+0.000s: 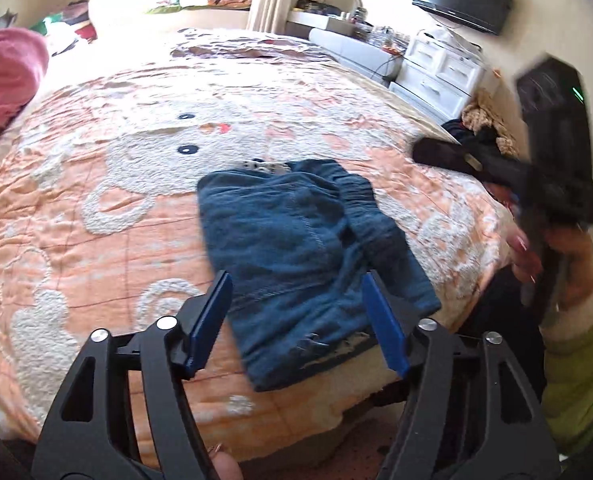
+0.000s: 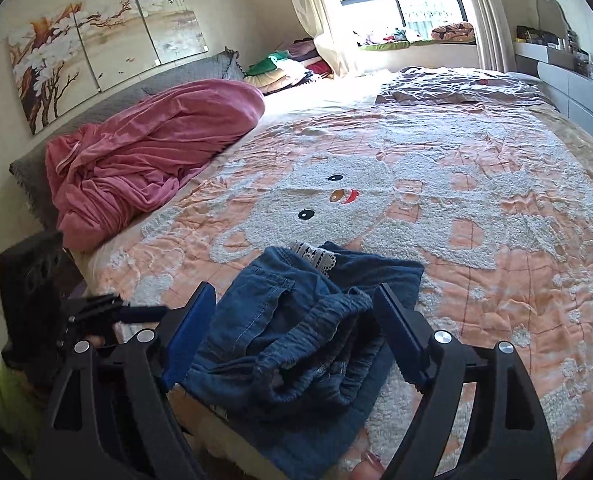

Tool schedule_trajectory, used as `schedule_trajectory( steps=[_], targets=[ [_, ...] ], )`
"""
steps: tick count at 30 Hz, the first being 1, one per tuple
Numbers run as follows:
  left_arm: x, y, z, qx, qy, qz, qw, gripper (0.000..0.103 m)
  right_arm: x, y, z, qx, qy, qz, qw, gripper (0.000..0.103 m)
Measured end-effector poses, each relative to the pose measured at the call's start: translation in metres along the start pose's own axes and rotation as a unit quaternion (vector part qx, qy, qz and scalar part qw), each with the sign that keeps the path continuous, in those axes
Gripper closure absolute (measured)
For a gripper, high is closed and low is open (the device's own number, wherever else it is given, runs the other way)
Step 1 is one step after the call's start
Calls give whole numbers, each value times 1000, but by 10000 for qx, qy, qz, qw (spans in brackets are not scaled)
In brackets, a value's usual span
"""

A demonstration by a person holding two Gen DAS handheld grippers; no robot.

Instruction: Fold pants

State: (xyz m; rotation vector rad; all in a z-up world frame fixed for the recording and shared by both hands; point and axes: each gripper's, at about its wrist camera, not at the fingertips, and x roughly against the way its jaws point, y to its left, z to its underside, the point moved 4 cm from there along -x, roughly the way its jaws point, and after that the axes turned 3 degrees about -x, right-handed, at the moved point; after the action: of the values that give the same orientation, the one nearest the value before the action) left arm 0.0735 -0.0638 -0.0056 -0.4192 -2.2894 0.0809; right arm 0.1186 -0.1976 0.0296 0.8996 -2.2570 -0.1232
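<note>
Left wrist view: the left gripper point(image 1: 296, 320) stands with its blue pads point(image 1: 210, 320) wide apart and nothing between them; the folded blue pants point(image 1: 296, 248) lie just ahead of and below the fingertips on the peach bedspread point(image 1: 96, 220), near the bed's front edge. The right gripper point(image 1: 452, 156), blurred, hangs off to the right, clear of the cloth. Right wrist view: the right gripper point(image 2: 292, 344) is likewise wide open and empty, framing the bundle's elastic waistband point(image 2: 324, 328) without pressing it. The fold appears complete and released. To finish well, lift both tools straight away from the cloth so no pad snags a layer; if the upper flap springs up, press it flat with closed fingers.
</note>
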Motion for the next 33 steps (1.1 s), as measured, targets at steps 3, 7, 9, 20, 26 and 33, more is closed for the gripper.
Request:
schedule_trajectory(
  steps=[3,7,9,20,26,33],
  targets=[
    [-4,17,-10,250,85,-1,9997,36,13,18,19,342,46,-2,9994,23],
    [-18,32,-20,466,344,41,9983,34,14,52,48,1089,284,50,9936,23],
    [-30,36,-25,442,493,-20,9978,34,9,66,62,1442,398,86,9887,23],
    [-74,39,-33,220,787,-113,9966,34,-47,110,90,3237,1010,496,9395,46],
    [-85,39,-31,196,855,-99,9961,34,-78,121,104,3480,1464,209,9258,86],
    [-88,41,-30,189,869,-65,9960,34,-69,111,118,3156,1624,37,9349,94]
  ],
)
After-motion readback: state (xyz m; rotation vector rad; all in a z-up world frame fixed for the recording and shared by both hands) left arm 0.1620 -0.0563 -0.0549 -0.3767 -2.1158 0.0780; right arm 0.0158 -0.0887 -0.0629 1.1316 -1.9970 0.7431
